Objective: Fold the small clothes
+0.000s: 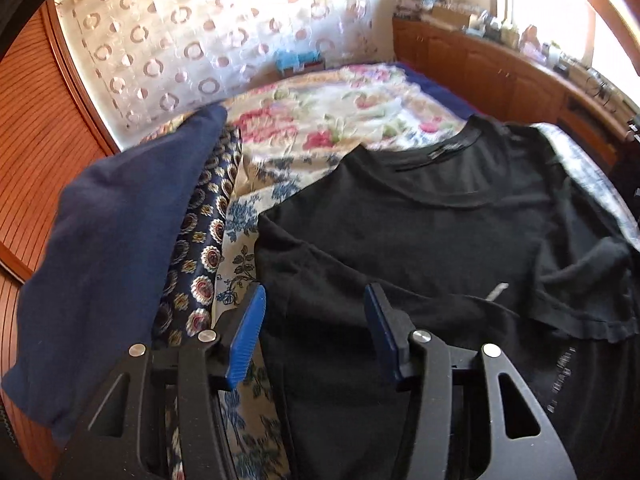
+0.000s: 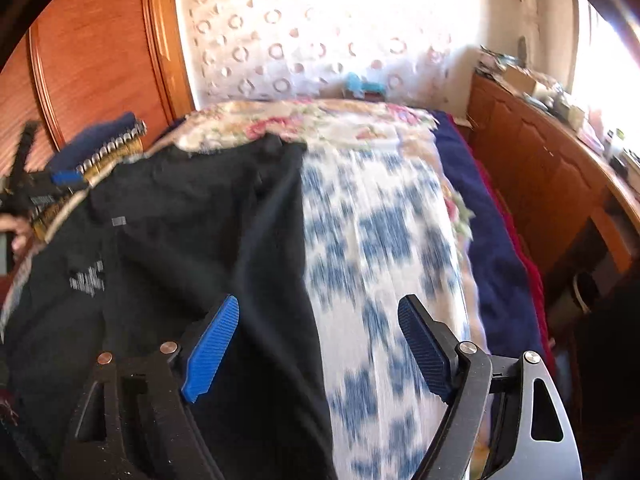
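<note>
A black T-shirt [image 1: 420, 232] lies spread on the bed with its neck away from me and one sleeve folded over on the right. My left gripper [image 1: 316, 300] is open and empty, hovering over the shirt's left edge. The same shirt [image 2: 192, 248] fills the left half of the right wrist view. My right gripper [image 2: 320, 312] is open and empty, straddling the shirt's right edge above the bedcover. My left gripper also shows far left in the right wrist view [image 2: 60, 178].
A flowered bedcover [image 1: 320, 120] covers the bed. Folded navy cloth [image 1: 120, 220] and a patterned dark fabric [image 1: 204, 256] lie to the left. A wooden wardrobe [image 2: 100, 60] stands left, a cluttered wooden cabinet [image 2: 560, 176] right, a curtain [image 2: 320, 32] behind.
</note>
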A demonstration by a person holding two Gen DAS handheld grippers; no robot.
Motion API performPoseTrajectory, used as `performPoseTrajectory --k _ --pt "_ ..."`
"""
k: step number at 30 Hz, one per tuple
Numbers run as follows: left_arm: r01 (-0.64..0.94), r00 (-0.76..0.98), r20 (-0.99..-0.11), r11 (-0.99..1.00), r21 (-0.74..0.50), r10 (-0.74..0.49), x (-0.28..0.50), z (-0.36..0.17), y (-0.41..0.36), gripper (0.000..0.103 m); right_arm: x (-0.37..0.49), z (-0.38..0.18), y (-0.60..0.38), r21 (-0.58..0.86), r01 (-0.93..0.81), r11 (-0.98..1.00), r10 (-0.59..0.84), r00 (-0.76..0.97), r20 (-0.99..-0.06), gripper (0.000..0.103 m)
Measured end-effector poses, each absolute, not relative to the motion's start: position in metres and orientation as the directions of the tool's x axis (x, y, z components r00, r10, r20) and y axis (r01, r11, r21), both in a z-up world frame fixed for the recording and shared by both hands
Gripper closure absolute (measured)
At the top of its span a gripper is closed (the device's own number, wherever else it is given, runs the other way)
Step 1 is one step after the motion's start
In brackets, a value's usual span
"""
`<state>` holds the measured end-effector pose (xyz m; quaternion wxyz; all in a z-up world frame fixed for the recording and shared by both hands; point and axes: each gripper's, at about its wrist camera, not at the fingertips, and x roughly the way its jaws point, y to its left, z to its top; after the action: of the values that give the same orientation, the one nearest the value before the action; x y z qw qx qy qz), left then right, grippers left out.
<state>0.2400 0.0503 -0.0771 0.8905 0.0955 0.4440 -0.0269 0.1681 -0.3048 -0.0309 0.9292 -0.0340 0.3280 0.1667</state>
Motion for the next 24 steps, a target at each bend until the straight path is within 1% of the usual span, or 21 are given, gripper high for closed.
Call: performPoseTrajectory --k 1,2,5,7,8,10,15,16,17,18,19,20,22,24 --pt "0.134 0.592 -0.805 0.980 0.149 0.041 0.245 -0.082 0.051 0.057 0.177 -0.028 -0.302 0.045 -0.340 0.939 0.294 0.730 -0.617 0.020" --pt "0.133 0.577 -0.816 0.980 0.150 0.047 0.249 -0.087 0.051 0.058 0.189 -0.025 -0.297 0.038 -0.347 0.937 0.296 0.732 -0.614 0.020" --pt "0.114 0.556 -0.827 0.978 0.175 0.083 0.257 -0.097 0.056 0.058 0.219 -0.022 -0.288 0.039 -0.362 0.932 0.308 0.728 -0.613 0.020" --pt "0.095 0.559 -0.826 0.984 0.152 0.074 0.260 -0.099 0.061 0.058 0.237 -0.023 -0.281 0.040 -0.378 0.925 0.320 0.718 -0.618 0.020" --pt "0.088 0.557 -0.827 0.986 0.141 0.069 0.261 -0.099 0.063 0.054 0.246 -0.025 -0.278 0.037 -0.384 0.923 0.321 0.712 -0.624 0.020" --pt "0.080 0.556 -0.828 0.988 0.134 0.068 0.263 -0.100 0.065 0.052 0.263 -0.031 -0.272 0.037 -0.390 0.920 0.322 0.699 -0.639 0.020" --pt "0.069 0.555 -0.831 0.993 0.094 0.040 0.267 -0.100 0.069 0.052 0.296 -0.046 -0.266 0.052 -0.422 0.905 0.342 0.651 -0.678 0.021" --pt "0.074 0.554 -0.832 0.994 0.084 0.030 0.268 -0.100 0.069 0.060 0.302 -0.048 -0.265 0.051 -0.427 0.903 0.343 0.644 -0.684 0.023" --pt "0.083 0.554 -0.832 0.994 0.067 0.010 0.266 -0.100 0.070 0.076 0.305 -0.048 -0.263 0.051 -0.431 0.901 0.345 0.638 -0.689 0.023" --pt "0.088 0.554 -0.833 0.994 0.058 -0.001 0.265 -0.100 0.072 0.084 0.308 -0.049 -0.261 0.050 -0.435 0.899 0.345 0.634 -0.692 0.023" --pt "0.086 0.553 -0.833 0.994 0.061 0.003 0.264 -0.099 0.071 0.094 0.310 -0.049 -0.259 0.046 -0.437 0.898 0.343 0.632 -0.695 0.023" --pt "0.091 0.560 -0.828 0.993 0.069 0.006 0.261 -0.098 0.069 0.096 0.311 -0.050 -0.256 0.037 -0.440 0.897 0.339 0.633 -0.696 0.023" --pt "0.095 0.602 -0.798 0.991 0.097 0.021 0.255 -0.089 0.065 0.096 0.313 -0.049 -0.248 0.012 -0.445 0.895 0.327 0.638 -0.698 0.023" --pt "0.083 0.643 -0.766 0.993 0.082 0.009 0.247 -0.074 0.067 0.097 0.314 -0.048 -0.246 0.001 -0.451 0.893 0.322 0.636 -0.701 0.023"
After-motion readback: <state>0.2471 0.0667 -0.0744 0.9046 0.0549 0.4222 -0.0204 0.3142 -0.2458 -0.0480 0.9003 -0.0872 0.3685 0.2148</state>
